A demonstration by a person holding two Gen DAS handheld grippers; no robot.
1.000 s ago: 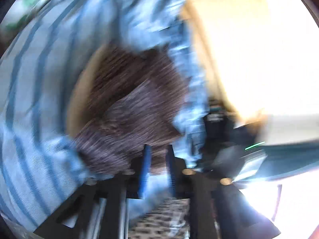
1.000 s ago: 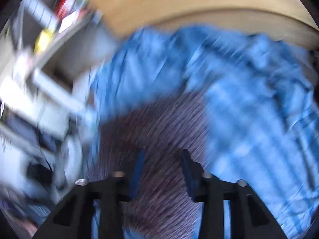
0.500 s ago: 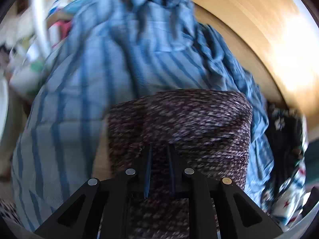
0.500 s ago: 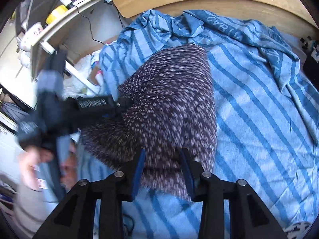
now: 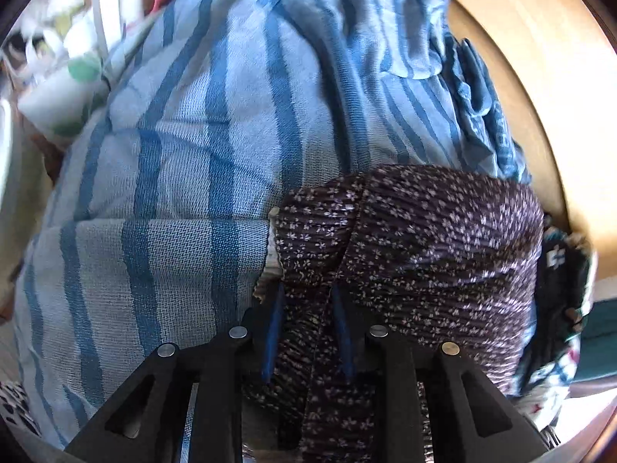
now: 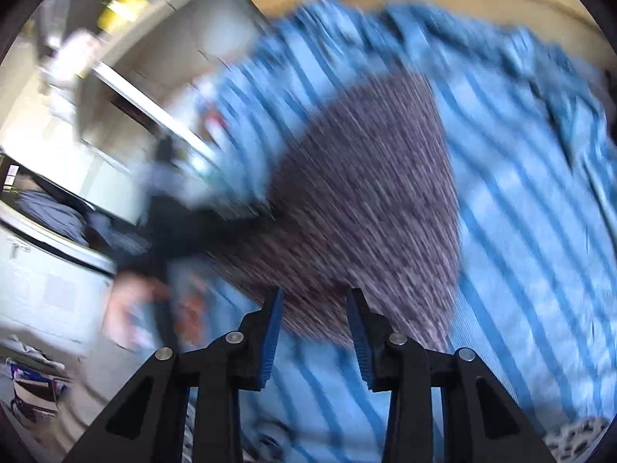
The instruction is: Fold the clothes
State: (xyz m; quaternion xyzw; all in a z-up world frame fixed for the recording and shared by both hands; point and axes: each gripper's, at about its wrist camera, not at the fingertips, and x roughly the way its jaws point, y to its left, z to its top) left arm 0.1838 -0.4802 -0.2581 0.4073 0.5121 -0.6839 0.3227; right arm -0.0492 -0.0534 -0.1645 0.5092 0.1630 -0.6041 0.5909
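While the left gripper (image 5: 306, 308) opens off the floral garment (image 5: 424, 250), the right gripper (image 6: 314, 308), open and empty at six o'clock, should hover clear.

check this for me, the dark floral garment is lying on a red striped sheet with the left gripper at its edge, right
Not quite: the sheet is blue striped, not red, as the left wrist view shows. The dark floral garment does lie on it, with the left gripper at its edge, jaws opening around the fabric.

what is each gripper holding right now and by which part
The left gripper has an edge fold of the dark floral garment between its opening jaws, so that hold is letting go. The right gripper is open and holds nothing.
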